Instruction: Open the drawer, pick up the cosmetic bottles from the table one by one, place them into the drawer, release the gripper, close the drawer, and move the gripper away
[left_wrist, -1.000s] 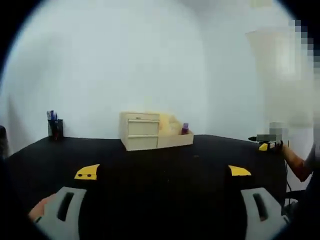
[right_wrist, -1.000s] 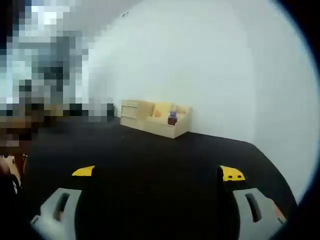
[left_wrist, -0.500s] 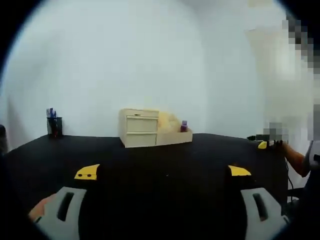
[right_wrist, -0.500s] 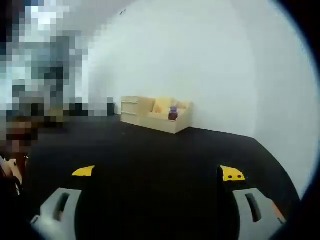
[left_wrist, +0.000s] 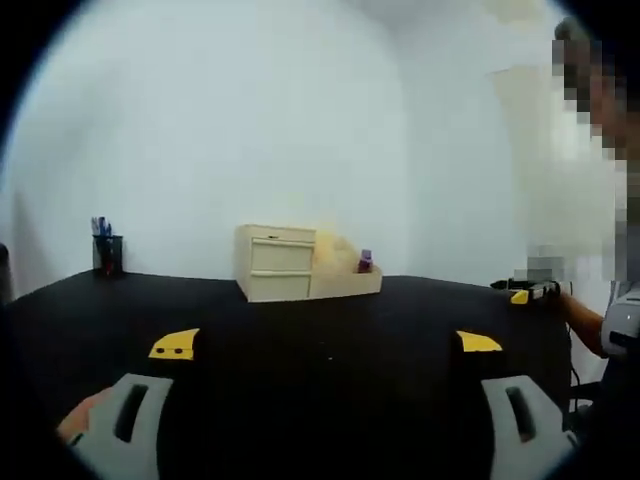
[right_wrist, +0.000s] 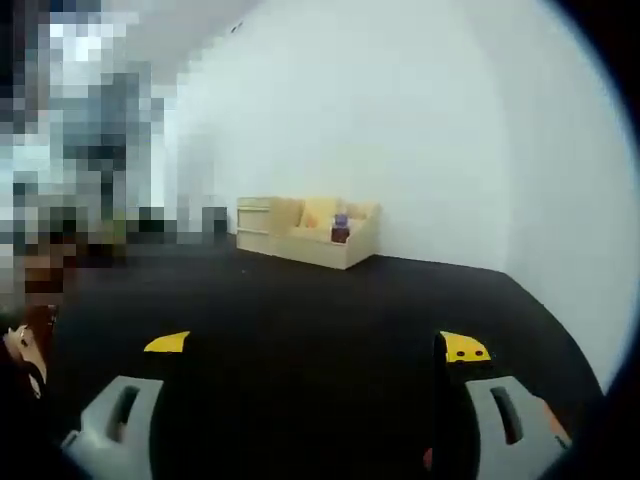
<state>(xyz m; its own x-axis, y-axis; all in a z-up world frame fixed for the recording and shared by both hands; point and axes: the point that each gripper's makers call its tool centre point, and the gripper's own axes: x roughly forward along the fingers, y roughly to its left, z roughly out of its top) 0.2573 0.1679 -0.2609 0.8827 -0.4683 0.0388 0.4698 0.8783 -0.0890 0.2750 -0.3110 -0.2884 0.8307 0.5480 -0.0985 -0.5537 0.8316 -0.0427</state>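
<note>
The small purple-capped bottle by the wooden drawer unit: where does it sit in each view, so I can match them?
Left gripper view: the small purple-capped bottle stands in the open tray just right of the pale wooden drawer unit, near picture centre.
Right gripper view: the bottle is in that tray, again right of the drawers, above centre.
Shared landmark: the black tabletop.

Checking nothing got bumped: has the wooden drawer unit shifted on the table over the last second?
No. The drawer unit keeps its spacing from the pen cup; the small drift is camera motion.
</note>
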